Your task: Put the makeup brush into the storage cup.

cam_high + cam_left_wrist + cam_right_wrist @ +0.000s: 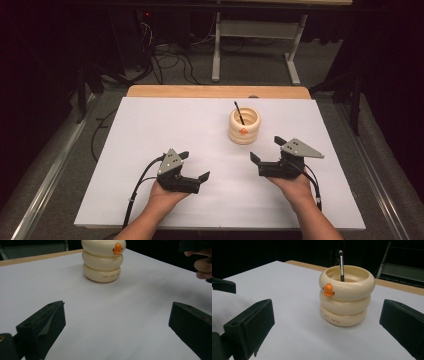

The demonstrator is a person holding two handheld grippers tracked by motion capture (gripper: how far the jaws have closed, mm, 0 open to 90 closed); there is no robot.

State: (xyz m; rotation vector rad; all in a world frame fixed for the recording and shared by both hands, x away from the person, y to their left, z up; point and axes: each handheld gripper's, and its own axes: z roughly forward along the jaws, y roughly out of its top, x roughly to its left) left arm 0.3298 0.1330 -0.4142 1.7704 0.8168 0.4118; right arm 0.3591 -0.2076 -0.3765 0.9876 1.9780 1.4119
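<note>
**Both tools open and empty ahead of the brush holder**

Black jaws of the right tool (324, 322) are seen spread wide in the right gripper view, with nothing held between them; the left tool (117, 322) is likewise seen with its jaws wide apart and empty. Both tools (192, 167) (267, 149) are held low over the white surface (150, 130), well apart from one another.

Just ahead of the right tool, framed between its jaws, a cream duck-faced holder (347, 296) stands upright on the surface; from the left tool it lies farther ahead and off toward the right tool's side. It is formed as three stacked rounded rings, with a small orange beak (328, 290) and two dots for eyes on the top ring and a line of small lettering on the bottom ring. A slim dark-handled makeup brush (341, 265) leans inside it, bristle tip up, rising above the rim.

The step in hand is judged to be the approach, with nothing yet grasped. For the next move, the right tool would need to be raised above the rim and its jaws closed on the thin brush handle, while the light holder might need to be steadied by the left tool so that it is not tipped.
</note>
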